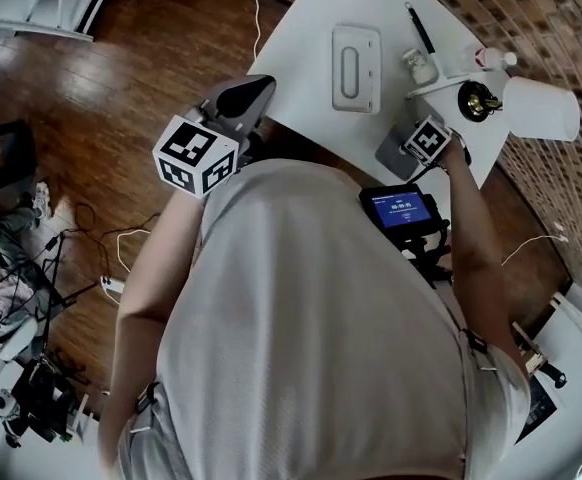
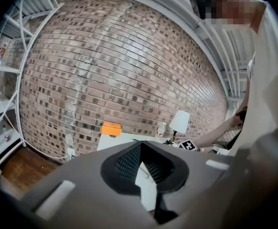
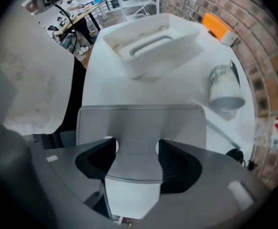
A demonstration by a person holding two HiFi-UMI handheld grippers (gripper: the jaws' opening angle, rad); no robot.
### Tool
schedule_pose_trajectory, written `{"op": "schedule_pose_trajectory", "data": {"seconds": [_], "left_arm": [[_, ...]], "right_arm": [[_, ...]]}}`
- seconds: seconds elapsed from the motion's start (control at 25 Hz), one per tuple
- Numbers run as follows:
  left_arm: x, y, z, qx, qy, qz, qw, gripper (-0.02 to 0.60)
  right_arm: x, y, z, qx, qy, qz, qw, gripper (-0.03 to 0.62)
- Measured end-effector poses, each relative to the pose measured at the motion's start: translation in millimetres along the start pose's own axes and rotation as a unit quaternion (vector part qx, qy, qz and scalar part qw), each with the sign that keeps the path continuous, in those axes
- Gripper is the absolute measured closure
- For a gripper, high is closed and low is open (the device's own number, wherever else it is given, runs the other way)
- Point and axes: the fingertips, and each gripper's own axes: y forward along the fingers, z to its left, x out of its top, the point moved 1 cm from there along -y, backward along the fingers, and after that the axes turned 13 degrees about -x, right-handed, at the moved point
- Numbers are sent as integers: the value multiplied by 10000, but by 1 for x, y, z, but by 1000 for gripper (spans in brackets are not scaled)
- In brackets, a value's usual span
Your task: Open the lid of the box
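The white box (image 1: 356, 66) lies flat in the middle of the white table (image 1: 301, 68), its lid with the long handle recess down; it also shows in the right gripper view as the white box (image 3: 151, 44) ahead. My right gripper (image 3: 136, 149) is at the table's near edge, well short of the box, shut on the narrow neck of a grey flat plate (image 3: 141, 120). The head view shows this right gripper (image 1: 411, 146) on that plate (image 1: 393, 151). My left gripper (image 1: 249, 90) hangs in the air off the table's left edge, and the left gripper (image 2: 141, 149) is shut on nothing.
A small jar (image 3: 225, 87), a pen (image 1: 418, 28) and a lamp with a white shade (image 1: 543, 108) stand on the table's right side by the brick wall. An orange thing (image 3: 218, 25) sits at the far end. Cables (image 1: 81, 238) lie on the wooden floor at left.
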Motion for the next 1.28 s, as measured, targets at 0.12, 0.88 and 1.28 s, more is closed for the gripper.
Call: {"op": "schedule_pose_trajectory", "data": {"seconds": [0.12, 0.88, 1.28], "left_arm": [[4, 11, -4, -117, 108, 170, 9997, 581], [12, 32, 8, -545, 233, -21, 9982, 581], [43, 39, 4, -715, 589, -190, 9955, 581]], "right_arm": [[-23, 23, 9, 76, 406, 317, 9986, 310], [149, -261, -31, -92, 1135, -5328, 8386, 592], [196, -332, -7, 120, 535, -6043, 7949, 594]]}}
